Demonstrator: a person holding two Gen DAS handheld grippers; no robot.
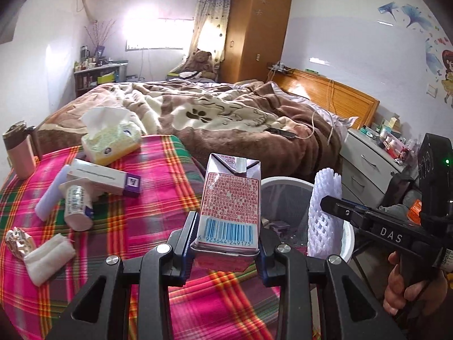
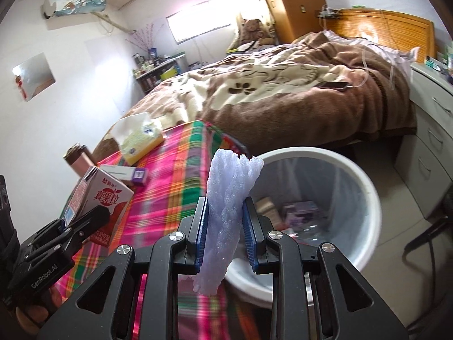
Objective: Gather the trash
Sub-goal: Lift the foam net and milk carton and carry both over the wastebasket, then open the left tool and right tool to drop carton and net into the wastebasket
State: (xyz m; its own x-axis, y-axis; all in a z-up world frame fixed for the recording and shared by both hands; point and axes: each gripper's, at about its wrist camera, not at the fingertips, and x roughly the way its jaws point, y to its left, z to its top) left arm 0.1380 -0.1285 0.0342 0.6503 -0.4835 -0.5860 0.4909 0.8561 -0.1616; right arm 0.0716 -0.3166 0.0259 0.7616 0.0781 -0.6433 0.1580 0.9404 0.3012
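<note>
We hold both loads over the plaid table: left gripper point(image 1: 225, 243) clamps one drink carton point(image 1: 230, 198), right gripper point(image 2: 225, 228) pinches one foam net point(image 2: 228, 221). One white bin point(image 2: 365, 187) sits at two o'clock; better to centre each above its mouth before letting go. One crumpled tissue point(image 1: 48, 257) remains.

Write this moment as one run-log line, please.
left gripper: shut on drink carton | right gripper: shut on foam net | white bin: nearby

Drink carton point(image 1: 230, 204): "SIG" on top, barcode 6923644249175; front point(image 2: 106, 198) "真果粒". Right gripper point(image 1: 328, 206) "DAS"; left gripper point(image 2: 70, 226) "GenRobot.AI".
</note>
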